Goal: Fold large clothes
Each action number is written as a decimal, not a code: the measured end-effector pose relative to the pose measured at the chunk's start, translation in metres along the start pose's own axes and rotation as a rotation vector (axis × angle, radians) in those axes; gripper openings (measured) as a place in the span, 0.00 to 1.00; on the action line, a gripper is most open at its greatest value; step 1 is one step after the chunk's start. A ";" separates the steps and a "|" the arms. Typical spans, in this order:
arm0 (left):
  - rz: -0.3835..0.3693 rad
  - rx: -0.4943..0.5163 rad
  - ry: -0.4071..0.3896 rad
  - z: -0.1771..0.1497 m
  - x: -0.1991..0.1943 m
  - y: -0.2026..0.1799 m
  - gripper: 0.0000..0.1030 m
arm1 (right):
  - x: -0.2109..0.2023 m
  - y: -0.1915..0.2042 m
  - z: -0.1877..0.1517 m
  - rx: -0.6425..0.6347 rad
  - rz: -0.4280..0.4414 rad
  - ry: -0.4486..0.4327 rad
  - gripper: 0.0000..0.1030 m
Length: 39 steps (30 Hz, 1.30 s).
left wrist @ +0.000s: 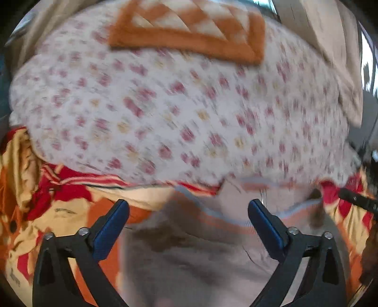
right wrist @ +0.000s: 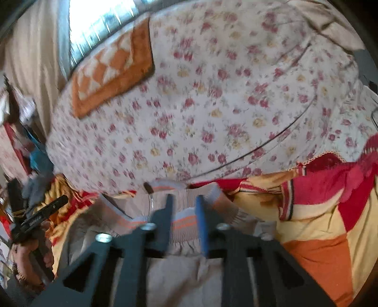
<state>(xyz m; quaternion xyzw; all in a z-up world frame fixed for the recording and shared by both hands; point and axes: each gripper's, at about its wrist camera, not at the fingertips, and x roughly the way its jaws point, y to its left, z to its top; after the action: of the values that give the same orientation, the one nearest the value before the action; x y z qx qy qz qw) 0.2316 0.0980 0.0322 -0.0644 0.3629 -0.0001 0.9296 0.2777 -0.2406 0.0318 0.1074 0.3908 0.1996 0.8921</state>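
Observation:
A beige garment (left wrist: 200, 259) with a ribbed hem striped in grey and orange lies on a red, yellow and orange blanket (left wrist: 47, 212). My left gripper (left wrist: 187, 203) hangs open and wide above the garment, with nothing between its blue pads. In the right wrist view my right gripper (right wrist: 184, 198) is shut on the striped hem (right wrist: 184, 224), which bunches between the two fingers. A zipper pull (right wrist: 151, 200) shows just left of them. The left gripper's finger (right wrist: 47, 210) and the hand holding it (right wrist: 26, 257) appear at the left edge. Both views are blurred.
Beyond the garment stretches a white floral bedsheet (right wrist: 200, 106). A folded orange and cream checked cloth (right wrist: 113, 68) lies at its far side near a bright window (right wrist: 99, 19). The blanket (right wrist: 319, 212) spreads to the right. Clutter stands at the far left.

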 end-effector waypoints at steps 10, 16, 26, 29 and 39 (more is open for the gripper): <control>0.065 -0.189 0.237 -0.032 0.106 0.061 0.64 | 0.125 -0.066 -0.022 0.146 -0.095 0.234 0.02; 0.040 -0.268 0.241 -0.035 0.109 0.077 0.65 | 0.130 -0.090 -0.019 0.224 -0.042 0.221 0.00; 0.041 -0.246 0.270 -0.034 0.117 0.068 0.70 | 0.129 -0.091 -0.020 0.198 -0.041 0.228 0.00; 0.039 -0.240 0.278 -0.035 0.119 0.066 0.71 | 0.130 -0.088 -0.020 0.188 -0.049 0.226 0.00; -0.047 -0.265 0.230 -0.023 0.098 0.066 0.65 | 0.051 -0.042 -0.001 0.160 -0.049 0.020 0.06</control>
<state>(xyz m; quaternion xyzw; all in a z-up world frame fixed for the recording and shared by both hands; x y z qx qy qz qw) 0.2847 0.1559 -0.0584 -0.1942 0.4622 0.0187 0.8650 0.3194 -0.2560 -0.0168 0.1668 0.4169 0.1469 0.8814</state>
